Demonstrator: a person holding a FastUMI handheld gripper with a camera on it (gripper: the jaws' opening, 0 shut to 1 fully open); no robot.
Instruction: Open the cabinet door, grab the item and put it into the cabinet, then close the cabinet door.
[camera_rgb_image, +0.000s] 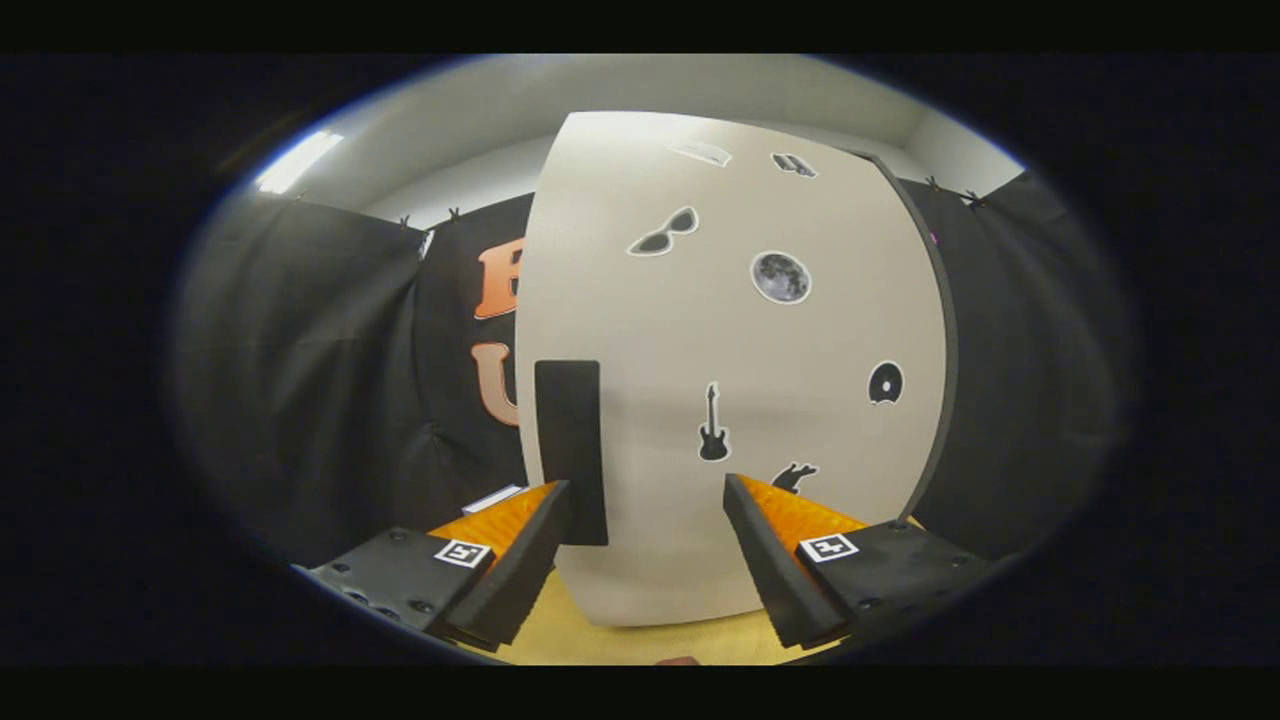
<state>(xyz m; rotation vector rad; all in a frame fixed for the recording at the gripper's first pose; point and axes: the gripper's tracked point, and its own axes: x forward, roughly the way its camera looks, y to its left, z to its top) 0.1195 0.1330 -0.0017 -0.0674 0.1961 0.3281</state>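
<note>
White cabinet door (740, 380) shut, dark handle (570, 450) at left edge — opening not begun. Claw (648, 500) wide, empty, near door, left finger by handle. Item unseen — everything left.

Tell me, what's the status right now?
Hand-held gripper open, holding nothing. Cabinet door shut, just ahead; black handle by the left finger. Nothing in the way.

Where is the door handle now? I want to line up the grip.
In the gripper view, the handle sits on the cabinet door's left edge, just ahead of the left finger of the open gripper.
</note>
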